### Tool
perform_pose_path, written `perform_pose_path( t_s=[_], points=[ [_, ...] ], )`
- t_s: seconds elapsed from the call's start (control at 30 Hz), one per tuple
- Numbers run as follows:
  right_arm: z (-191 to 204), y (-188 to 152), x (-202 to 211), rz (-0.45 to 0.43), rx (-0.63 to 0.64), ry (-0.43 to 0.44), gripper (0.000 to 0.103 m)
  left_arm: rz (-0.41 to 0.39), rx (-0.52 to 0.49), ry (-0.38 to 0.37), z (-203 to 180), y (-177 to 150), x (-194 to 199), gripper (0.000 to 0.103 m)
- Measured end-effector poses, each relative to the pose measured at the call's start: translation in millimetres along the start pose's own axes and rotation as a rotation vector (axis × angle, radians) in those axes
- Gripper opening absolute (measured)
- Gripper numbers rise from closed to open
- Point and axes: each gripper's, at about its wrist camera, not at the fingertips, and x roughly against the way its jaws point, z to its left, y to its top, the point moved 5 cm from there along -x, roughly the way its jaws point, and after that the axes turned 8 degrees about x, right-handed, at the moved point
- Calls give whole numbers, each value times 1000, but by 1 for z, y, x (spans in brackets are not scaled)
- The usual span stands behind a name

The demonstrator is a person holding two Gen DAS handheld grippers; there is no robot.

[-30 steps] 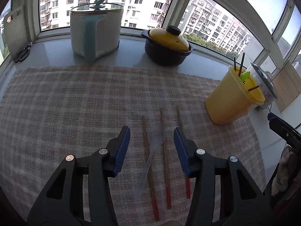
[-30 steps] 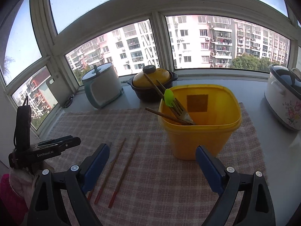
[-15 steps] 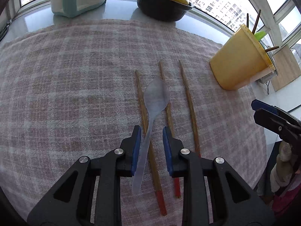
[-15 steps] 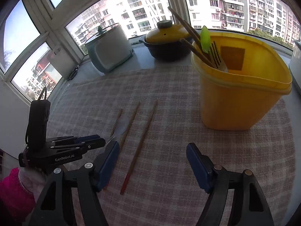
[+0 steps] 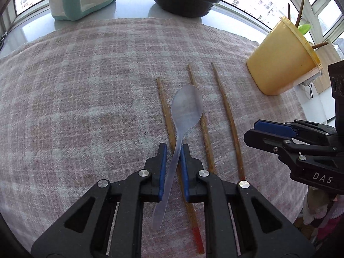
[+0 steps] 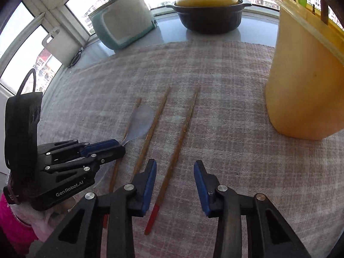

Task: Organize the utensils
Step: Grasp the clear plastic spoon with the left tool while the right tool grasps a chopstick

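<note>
Yellow bin point(image 5: 281, 64) at the right edge of the checked cloth point(image 5: 86, 107) holds dark chopsticks and a green utensil point(image 5: 303, 28), ends poking over the rim; rest of its contents not visible. Taking the bin as reference: clear plastic spoon point(image 5: 187, 109) lies well to its left on the cloth, translucent, bowl away from the camera, handle crossing diagonally over the leftmost chopstick point(image 5: 164, 109). Left gripper point(image 5: 173, 150) is narrow and closing, blue pads on both sides of the spoon handle; can't tell if both pads press yet. Middle chopstick point(image 5: 201, 116) runs under the spoon bowl's edge. Third chopstick point(image 6: 180, 142), red-tipped, is the nearest to the bin and lies between the jaws of the right gripper point(image 6: 175, 172), which are about half wide and closing, not touching it. Behind the cloth on the sill: white-teal cooker point(image 6: 123, 19) far left of the bin, black pot with yellow lid point(image 6: 207, 10) closer.
</note>
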Motion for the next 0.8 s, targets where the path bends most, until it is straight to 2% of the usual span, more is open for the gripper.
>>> perform_pose_path(
  t_s=[0.13,0.57,0.63,0.7,0.8],
  points=[
    [-2,7,-11,29,6,-18,32,-2,13,-26,-1,-1,2,6],
    [5,27,-38,110,60,-81,25,-19,42,-52,2,-3,8,4],
    [5,30,-42,119,69,-95,21,-21,48,-55,4,-3,8,4],
    [5,32,-44,121,89,-128,11,-24,57,-58,5,-3,9,4],
    [7,32,-45,120,108,-141,8,-27,67,-58,7,-3,10,4]
  ],
)
